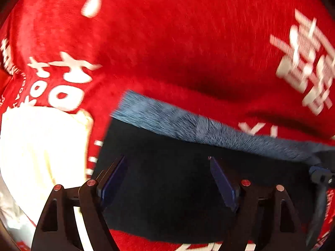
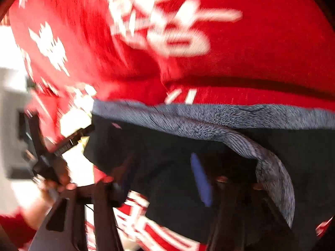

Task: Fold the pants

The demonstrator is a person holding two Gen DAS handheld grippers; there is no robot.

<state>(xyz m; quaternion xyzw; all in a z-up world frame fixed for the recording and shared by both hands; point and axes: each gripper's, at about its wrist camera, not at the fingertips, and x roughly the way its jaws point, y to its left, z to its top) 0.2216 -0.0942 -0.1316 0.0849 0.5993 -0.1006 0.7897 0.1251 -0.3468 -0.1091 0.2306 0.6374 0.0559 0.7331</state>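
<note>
Dark navy pants [image 1: 178, 177] with a fuzzy blue-grey edge [image 1: 209, 129] lie on a red cloth with white lettering [image 1: 178, 41]. My left gripper [image 1: 167, 167] is open, its blue-padded fingers [image 1: 116, 179] spread wide just above the dark fabric. In the right wrist view the same pants [image 2: 167, 167] fill the lower half, with the grey edge [image 2: 230, 115] curling over the right side. My right gripper [image 2: 163, 177] is open, one blue pad [image 2: 201, 179] showing over the fabric. The other gripper [image 2: 52, 163] shows at the left, blurred.
A white cloth [image 1: 41, 156] lies at the left of the pants on the red cover. A grey and white area [image 2: 12, 104] lies beyond the red cloth's left edge. Both views are motion-blurred.
</note>
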